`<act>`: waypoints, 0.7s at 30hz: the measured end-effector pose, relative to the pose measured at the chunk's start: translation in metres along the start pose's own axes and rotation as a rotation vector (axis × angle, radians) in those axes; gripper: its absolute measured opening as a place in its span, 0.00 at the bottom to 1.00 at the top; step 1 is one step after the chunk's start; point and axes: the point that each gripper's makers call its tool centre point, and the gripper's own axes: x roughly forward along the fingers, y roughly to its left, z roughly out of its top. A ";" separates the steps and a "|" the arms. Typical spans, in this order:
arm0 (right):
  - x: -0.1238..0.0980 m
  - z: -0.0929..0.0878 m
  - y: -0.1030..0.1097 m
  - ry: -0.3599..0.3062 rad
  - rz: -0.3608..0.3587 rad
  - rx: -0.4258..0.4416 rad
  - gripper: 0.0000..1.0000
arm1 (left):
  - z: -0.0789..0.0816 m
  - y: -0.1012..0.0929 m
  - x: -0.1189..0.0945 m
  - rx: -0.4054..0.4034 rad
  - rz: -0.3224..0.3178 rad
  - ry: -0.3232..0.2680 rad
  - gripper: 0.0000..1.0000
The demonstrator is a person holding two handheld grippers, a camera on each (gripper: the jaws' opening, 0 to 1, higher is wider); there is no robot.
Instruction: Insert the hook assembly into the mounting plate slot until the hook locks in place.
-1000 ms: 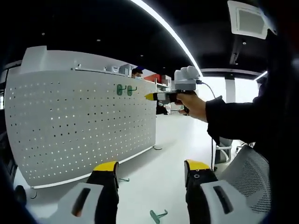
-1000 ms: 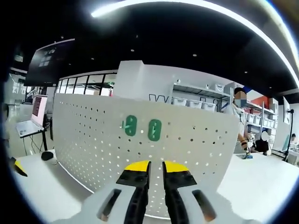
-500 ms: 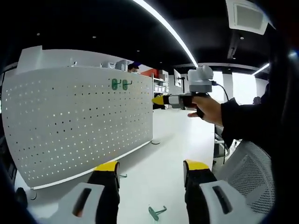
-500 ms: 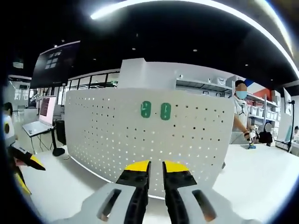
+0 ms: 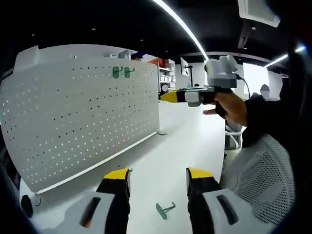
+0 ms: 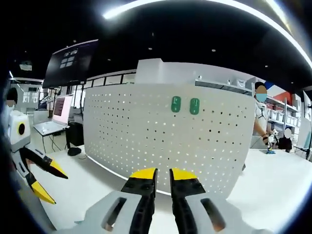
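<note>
Both grippers have backed off the pegboard (image 6: 165, 141): right gripper (image 6: 161, 174) jaws nearly together, left gripper (image 5: 157, 176) apart.

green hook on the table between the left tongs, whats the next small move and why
Probably lower the left tongs onto the loose green hook on the white table and close on it. They are open, holding nothing, with the hook lying between them. Two hooks already hang on the pegboard.

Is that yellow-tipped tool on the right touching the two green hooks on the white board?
Apart. In the left gripper view, the right tool hangs in the air beyond the pegboard edge, with clear space between it and the green hooks mounted near the board's top.
</note>
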 end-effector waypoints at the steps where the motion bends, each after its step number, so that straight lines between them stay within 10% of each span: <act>1: 0.000 0.000 0.000 -0.002 0.000 0.001 0.08 | -0.003 0.000 0.001 -0.002 -0.002 0.014 0.46; 21: -0.012 0.003 0.007 -0.037 0.007 -0.028 0.09 | -0.068 -0.002 0.027 0.073 -0.047 0.360 0.31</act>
